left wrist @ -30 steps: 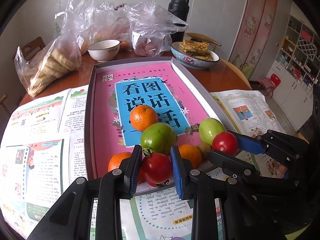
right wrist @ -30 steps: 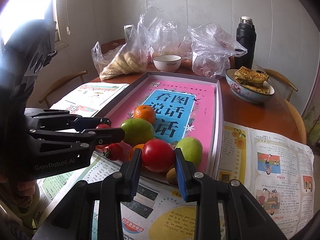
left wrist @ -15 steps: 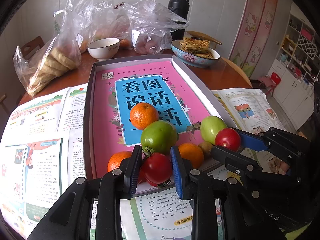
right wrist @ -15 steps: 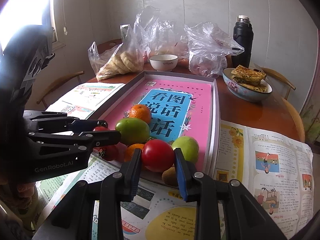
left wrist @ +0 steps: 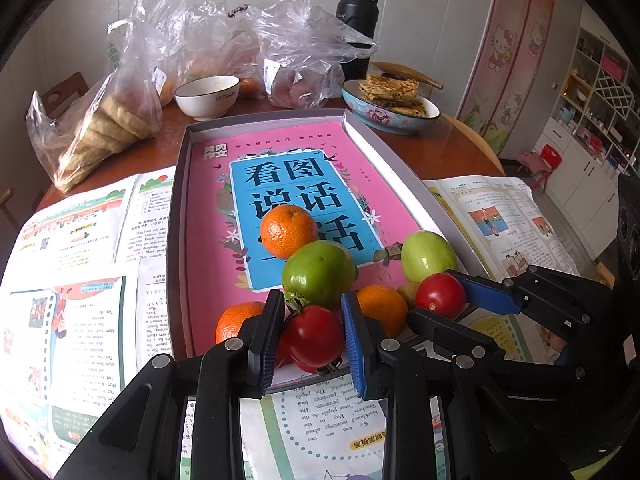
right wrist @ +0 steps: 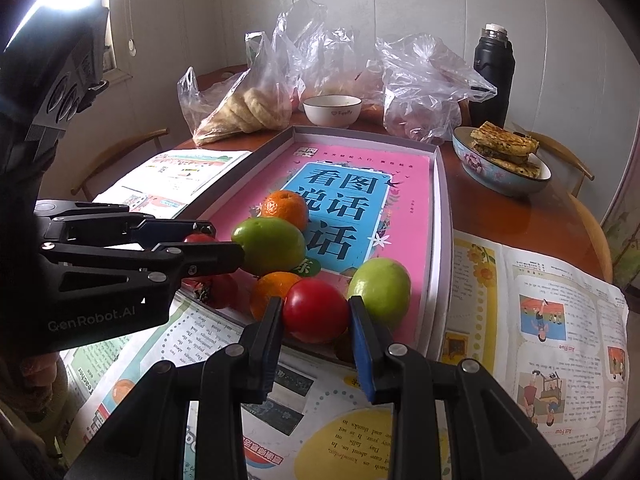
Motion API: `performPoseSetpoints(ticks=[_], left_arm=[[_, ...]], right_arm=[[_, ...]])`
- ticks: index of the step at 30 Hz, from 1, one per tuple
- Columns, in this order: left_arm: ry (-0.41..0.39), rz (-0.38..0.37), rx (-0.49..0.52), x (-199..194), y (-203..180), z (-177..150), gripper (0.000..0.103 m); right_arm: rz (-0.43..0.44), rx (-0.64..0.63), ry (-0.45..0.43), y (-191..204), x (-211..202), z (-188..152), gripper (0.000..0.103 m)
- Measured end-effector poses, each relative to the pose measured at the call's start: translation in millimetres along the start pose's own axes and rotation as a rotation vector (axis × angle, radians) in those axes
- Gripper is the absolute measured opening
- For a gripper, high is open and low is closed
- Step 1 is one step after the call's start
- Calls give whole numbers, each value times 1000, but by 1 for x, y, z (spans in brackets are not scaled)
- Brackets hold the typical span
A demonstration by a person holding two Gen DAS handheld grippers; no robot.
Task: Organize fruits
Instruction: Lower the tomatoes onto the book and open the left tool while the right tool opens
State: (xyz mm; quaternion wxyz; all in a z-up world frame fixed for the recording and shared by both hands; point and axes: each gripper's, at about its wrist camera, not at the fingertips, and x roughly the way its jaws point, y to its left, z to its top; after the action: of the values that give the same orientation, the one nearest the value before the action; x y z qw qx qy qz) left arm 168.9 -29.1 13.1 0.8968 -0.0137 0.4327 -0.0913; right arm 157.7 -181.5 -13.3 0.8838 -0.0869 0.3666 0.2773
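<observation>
A grey tray point(left wrist: 178, 200) lined with a pink book holds the fruit at its near end: oranges point(left wrist: 288, 231), a green fruit point(left wrist: 318, 274) and a second green fruit point(left wrist: 428, 255). My left gripper point(left wrist: 314, 338) is shut on a red tomato point(left wrist: 316, 336) at the tray's near edge. In the right wrist view my right gripper point(right wrist: 316, 314) is shut on another red tomato point(right wrist: 316, 311), beside a green fruit point(right wrist: 380, 290) and an orange point(right wrist: 268, 288). That tomato point(left wrist: 440, 295) also shows in the left wrist view. The left gripper point(right wrist: 212, 242) reaches in from the left.
Open picture books point(left wrist: 80, 300) lie around the tray on a round wooden table point(right wrist: 520, 216). At the back stand plastic bags of food point(left wrist: 104, 120), a white bowl point(left wrist: 208, 96), a patterned bowl of flatbread point(left wrist: 392, 108) and a black flask point(left wrist: 358, 20).
The right gripper with its tomato has shifted only slightly. The left gripper and its tomato have kept still.
</observation>
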Motion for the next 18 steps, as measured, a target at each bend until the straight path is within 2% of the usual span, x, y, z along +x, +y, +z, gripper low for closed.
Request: performPoseSetpoints(ticks=[18], left_arm=[[-3,3,-12,-4,1,-2,30]], right_arm=[[2,3,-2,0,-6,-2,35]])
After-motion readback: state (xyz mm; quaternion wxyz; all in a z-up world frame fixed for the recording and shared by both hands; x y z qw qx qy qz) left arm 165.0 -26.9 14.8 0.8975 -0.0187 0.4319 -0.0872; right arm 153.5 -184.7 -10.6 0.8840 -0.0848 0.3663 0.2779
